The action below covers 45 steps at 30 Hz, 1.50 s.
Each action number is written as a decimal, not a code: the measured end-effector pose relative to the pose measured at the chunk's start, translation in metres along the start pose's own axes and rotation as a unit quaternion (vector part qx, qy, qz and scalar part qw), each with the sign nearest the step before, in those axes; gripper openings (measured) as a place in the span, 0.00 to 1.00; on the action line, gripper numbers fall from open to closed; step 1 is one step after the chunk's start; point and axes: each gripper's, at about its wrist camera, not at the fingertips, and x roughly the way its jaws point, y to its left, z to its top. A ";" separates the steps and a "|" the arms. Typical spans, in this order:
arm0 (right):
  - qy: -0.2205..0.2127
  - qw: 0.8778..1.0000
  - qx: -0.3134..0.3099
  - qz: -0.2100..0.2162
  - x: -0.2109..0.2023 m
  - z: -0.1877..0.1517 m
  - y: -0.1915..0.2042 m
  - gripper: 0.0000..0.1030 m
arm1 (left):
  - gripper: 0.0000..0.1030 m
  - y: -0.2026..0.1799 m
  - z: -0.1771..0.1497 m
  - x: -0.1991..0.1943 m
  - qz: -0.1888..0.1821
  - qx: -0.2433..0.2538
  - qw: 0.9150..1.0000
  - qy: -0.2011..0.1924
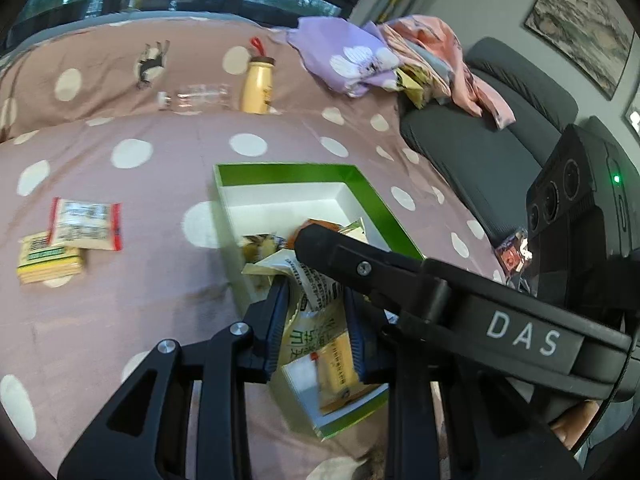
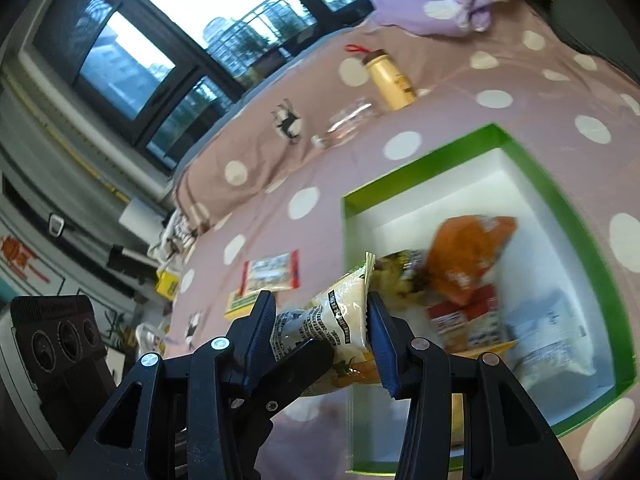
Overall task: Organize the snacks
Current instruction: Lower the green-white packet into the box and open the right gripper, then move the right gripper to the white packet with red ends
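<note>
A cream and yellow snack packet [image 1: 316,292] hangs above the near end of a green box with a white inside [image 1: 288,172]. My left gripper [image 1: 316,312] is shut on the packet's lower half. In the right wrist view my right gripper [image 2: 320,312] is shut on the same packet [image 2: 320,320] near its crimped end. A black finger of the other gripper crosses each view and touches the packet. In the green box [image 2: 420,164] lie an orange packet [image 2: 468,256], a red and white packet [image 2: 464,316] and a white packet [image 2: 552,332].
Two loose packets [image 1: 86,224] [image 1: 48,258] lie on the pink dotted bedspread left of the box. Behind it stand a cream bottle [image 1: 258,86] and a clear bottle on its side [image 1: 196,98]. Purple and pink cloths [image 1: 352,60] and a dark cushion [image 1: 492,140] are at the right.
</note>
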 end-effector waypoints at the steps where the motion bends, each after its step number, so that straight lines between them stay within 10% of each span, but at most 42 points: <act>1: -0.003 1.000 0.005 -0.003 0.000 0.001 -0.006 0.48 | 0.25 -0.002 0.001 0.007 -0.003 0.004 1.000 0.005; 24: 0.014 0.996 0.073 -0.056 0.023 0.005 -0.069 0.48 | 0.24 -0.005 0.001 0.067 0.001 -0.012 0.997 0.079; 27: -0.003 0.996 0.059 -0.068 0.016 0.004 -0.064 0.55 | 0.30 -0.003 0.002 0.055 0.001 -0.013 0.997 0.075; 33: -0.050 0.996 0.036 -0.066 -0.006 -0.001 -0.051 0.78 | 0.75 0.015 -0.002 0.015 0.045 -0.010 0.998 0.045; 45: 0.020 0.998 -0.049 0.016 0.022 -0.026 0.034 0.91 | 0.82 0.138 -0.052 -0.075 0.154 -0.144 0.977 0.019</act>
